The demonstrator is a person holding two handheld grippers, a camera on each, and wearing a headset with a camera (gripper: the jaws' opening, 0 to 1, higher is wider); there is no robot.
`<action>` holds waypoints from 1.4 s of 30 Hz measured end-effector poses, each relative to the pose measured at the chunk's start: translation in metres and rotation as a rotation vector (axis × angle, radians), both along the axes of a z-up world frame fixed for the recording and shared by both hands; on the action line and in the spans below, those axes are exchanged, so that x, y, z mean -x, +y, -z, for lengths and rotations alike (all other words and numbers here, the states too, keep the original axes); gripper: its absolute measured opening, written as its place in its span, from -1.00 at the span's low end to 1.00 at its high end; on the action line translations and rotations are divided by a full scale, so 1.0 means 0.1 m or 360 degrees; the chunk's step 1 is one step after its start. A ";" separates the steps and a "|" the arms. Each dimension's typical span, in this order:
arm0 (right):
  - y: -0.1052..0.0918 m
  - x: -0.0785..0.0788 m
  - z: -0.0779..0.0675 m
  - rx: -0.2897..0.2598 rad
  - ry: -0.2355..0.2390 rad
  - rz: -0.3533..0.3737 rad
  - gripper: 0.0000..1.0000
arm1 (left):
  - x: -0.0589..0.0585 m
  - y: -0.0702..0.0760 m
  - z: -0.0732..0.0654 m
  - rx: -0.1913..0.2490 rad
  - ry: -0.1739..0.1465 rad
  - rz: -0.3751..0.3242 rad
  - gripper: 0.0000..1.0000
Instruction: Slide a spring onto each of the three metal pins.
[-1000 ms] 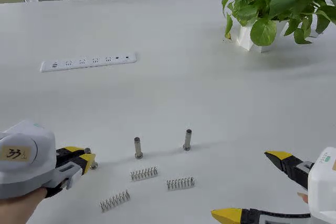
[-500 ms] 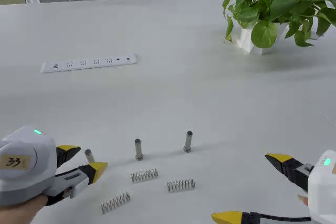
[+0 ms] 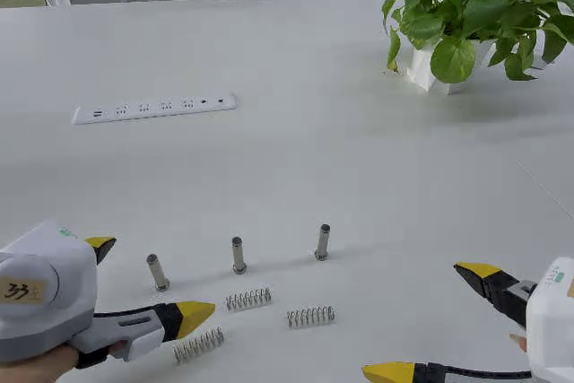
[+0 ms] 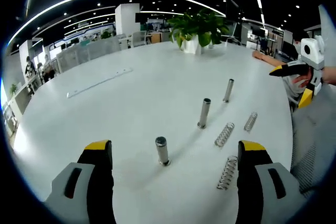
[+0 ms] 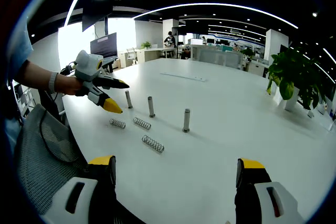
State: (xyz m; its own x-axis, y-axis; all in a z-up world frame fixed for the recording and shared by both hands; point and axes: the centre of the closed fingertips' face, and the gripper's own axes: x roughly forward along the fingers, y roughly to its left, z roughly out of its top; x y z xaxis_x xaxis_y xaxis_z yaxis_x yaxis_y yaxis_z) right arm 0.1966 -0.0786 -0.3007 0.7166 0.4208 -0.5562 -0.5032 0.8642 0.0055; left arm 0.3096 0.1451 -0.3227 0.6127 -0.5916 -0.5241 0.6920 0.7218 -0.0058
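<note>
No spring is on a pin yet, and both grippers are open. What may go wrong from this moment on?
1. The left gripper is open with the leftmost pin between its jaws; a sideways move may tip this upright pin.
2. The nearest spring, beside one left jaw, lies loose on the smooth table and may roll away if bumped.
3. The right gripper is wide open; the thin spring closest to it may slip when pinched.

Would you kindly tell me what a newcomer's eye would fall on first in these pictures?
Three metal pins stand upright in a row on the white table, with three springs lying loose just in front of them. The yellow-tipped left gripper and right gripper flank them at the near edge, jaws wide open and holding nothing. A leafy potted plant sits at the table's far right.
</note>
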 end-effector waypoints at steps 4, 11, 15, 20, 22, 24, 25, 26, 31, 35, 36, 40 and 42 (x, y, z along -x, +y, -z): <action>0.00 0.00 0.00 0.0007 0.0001 -0.0005 0.91 | 0.02 -0.01 -0.01 0.0027 0.0009 0.0016 0.98; 0.00 0.00 0.00 0.0006 -0.0001 -0.0004 0.92 | 0.03 0.03 -0.06 0.0054 0.0011 0.0007 0.98; 0.00 -0.01 -0.01 -0.0006 -0.0003 0.0003 0.96 | 0.07 0.06 -0.08 0.0065 0.0014 0.0009 0.98; 0.01 0.00 -0.01 0.0005 0.0007 -0.0018 0.98 | 0.12 0.11 -0.08 0.0081 0.0024 0.0017 0.98; 0.02 0.00 -0.02 0.0012 0.0005 -0.0030 0.99 | 0.13 0.14 -0.08 0.0087 0.0021 0.0017 0.97; 0.01 -0.01 -0.02 0.0020 0.0003 -0.0035 0.99 | 0.16 0.14 -0.07 0.0089 0.0020 0.0023 0.96; 0.01 -0.02 -0.02 0.0022 0.0002 -0.0039 0.99 | 0.16 0.15 -0.07 0.0085 0.0018 0.0023 0.96; 0.00 -0.04 -0.02 0.0026 0.0004 -0.0042 0.99 | 0.18 0.17 -0.06 0.0087 0.0021 0.0025 0.96; 0.02 -0.09 -0.05 0.0038 0.0001 -0.0076 0.99 | 0.28 0.19 -0.07 0.0101 0.0031 0.0057 0.93; 0.03 -0.11 -0.05 0.0058 0.0001 -0.0107 0.99 | 0.36 0.22 -0.07 0.0103 0.0031 0.0078 0.91; 0.03 -0.11 -0.05 0.0064 0.0004 -0.0120 0.99 | 0.39 0.23 -0.07 0.0108 0.0048 0.0086 0.89; 0.01 -0.12 -0.04 0.0084 0.0010 -0.0146 0.99 | 0.50 0.24 -0.05 0.0100 0.0063 0.0138 0.84; 0.01 -0.12 -0.04 0.0091 0.0013 -0.0157 0.99 | 0.57 0.22 -0.04 0.0097 0.0076 0.0182 0.81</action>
State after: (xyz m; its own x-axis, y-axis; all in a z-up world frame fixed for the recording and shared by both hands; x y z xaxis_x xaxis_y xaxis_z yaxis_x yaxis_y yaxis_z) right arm 0.2086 -0.0777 -0.2965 0.6688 0.4564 -0.5868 -0.5859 0.8095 -0.0382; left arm 0.2528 0.1675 -0.3183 0.5148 -0.6878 -0.5118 0.7676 0.6356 -0.0821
